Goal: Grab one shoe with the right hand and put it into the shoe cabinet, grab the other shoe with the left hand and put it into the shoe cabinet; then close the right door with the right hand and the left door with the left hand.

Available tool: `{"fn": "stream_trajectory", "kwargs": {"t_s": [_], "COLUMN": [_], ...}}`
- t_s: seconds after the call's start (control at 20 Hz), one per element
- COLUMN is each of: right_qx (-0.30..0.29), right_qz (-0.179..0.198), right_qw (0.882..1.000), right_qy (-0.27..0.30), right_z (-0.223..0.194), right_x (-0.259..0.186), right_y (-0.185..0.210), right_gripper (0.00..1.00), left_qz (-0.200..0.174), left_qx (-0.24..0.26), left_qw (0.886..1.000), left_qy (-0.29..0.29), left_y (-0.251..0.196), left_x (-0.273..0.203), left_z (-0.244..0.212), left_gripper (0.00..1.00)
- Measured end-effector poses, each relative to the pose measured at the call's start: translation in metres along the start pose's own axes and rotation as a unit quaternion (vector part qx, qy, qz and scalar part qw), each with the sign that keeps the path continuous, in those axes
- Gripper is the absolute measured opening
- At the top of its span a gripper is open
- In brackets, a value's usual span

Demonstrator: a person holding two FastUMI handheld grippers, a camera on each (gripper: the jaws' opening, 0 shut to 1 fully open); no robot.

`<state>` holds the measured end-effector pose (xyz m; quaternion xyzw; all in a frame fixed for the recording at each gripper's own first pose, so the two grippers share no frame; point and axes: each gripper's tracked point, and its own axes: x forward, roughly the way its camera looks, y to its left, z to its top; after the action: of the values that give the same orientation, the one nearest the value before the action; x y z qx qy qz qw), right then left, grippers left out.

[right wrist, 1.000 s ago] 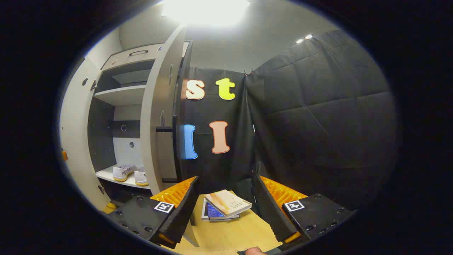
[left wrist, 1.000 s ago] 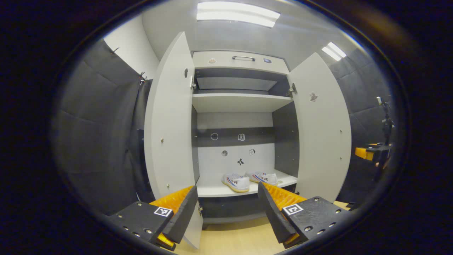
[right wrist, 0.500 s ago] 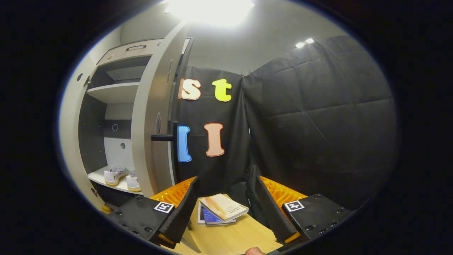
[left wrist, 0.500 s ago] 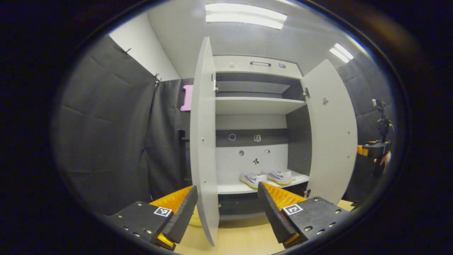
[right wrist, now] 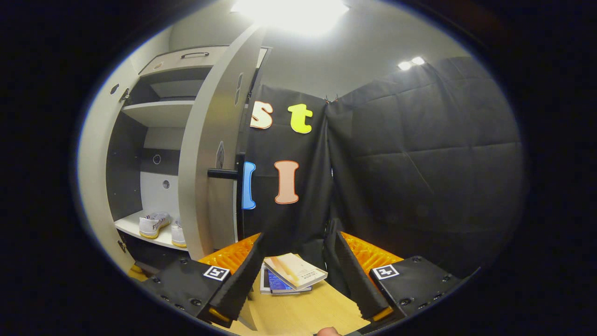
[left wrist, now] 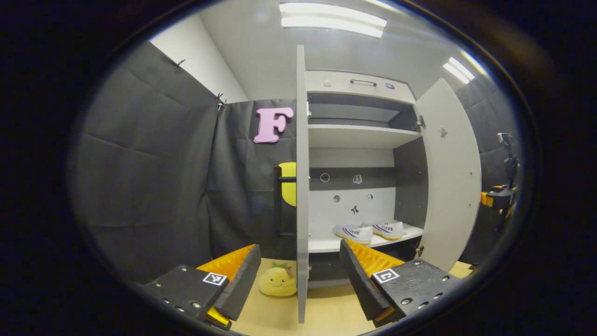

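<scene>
Two white shoes (left wrist: 371, 230) stand side by side on the bottom shelf of the shoe cabinet (left wrist: 359, 83); the same shoes (right wrist: 161, 226) appear in the right gripper view. Both doors stand open. The left door (left wrist: 301, 186) is seen edge-on between the fingers of my left gripper (left wrist: 298, 275), which is open and empty. The right door (left wrist: 451, 172) swings outward. My right gripper (right wrist: 295, 275) is open and empty, facing the outside of the right door (right wrist: 205, 154) with its black handle (right wrist: 224, 174). My right gripper (left wrist: 496, 198) also shows far right in the left gripper view.
A yellow plush toy (left wrist: 278, 282) lies on the wooden floor by the left door's foot. A stack of books (right wrist: 289, 278) lies on the floor in front of my right gripper. Black cloth walls close in both sides.
The left gripper view has swung left: the left door went from broadside to edge-on, and the plush toy and wall behind it came into sight. The right gripper has barely moved.
</scene>
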<state>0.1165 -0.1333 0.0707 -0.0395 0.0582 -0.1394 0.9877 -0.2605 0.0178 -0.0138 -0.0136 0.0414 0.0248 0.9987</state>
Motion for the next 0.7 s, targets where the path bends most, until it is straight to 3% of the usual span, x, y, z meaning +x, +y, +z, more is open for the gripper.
{"fn": "stream_trajectory", "kwargs": {"t_s": [0.4, 0.45, 0.7], "right_qx": [-0.004, -0.007, -0.012], "right_qz": [0.005, 0.007, 0.038], "right_qw": [1.000, 1.000, 0.999], "right_qy": [0.001, 0.000, -0.004], "right_z": [0.002, 0.003, 0.005], "right_x": [-0.010, -0.012, -0.019], "right_y": [0.023, 0.028, 0.061], "right_gripper": [0.95, 0.92, 0.95], "left_qz": [0.001, 0.002, 0.014], "left_qx": [-0.010, -0.012, -0.019], "left_qw": [1.000, 1.000, 1.000], "left_qy": [0.008, 0.008, 0.012], "left_y": [0.019, 0.020, 0.038], "left_x": [-0.002, -0.003, -0.009], "left_z": [-0.007, -0.008, -0.011], "left_gripper": [0.99, 0.99, 0.99]}}
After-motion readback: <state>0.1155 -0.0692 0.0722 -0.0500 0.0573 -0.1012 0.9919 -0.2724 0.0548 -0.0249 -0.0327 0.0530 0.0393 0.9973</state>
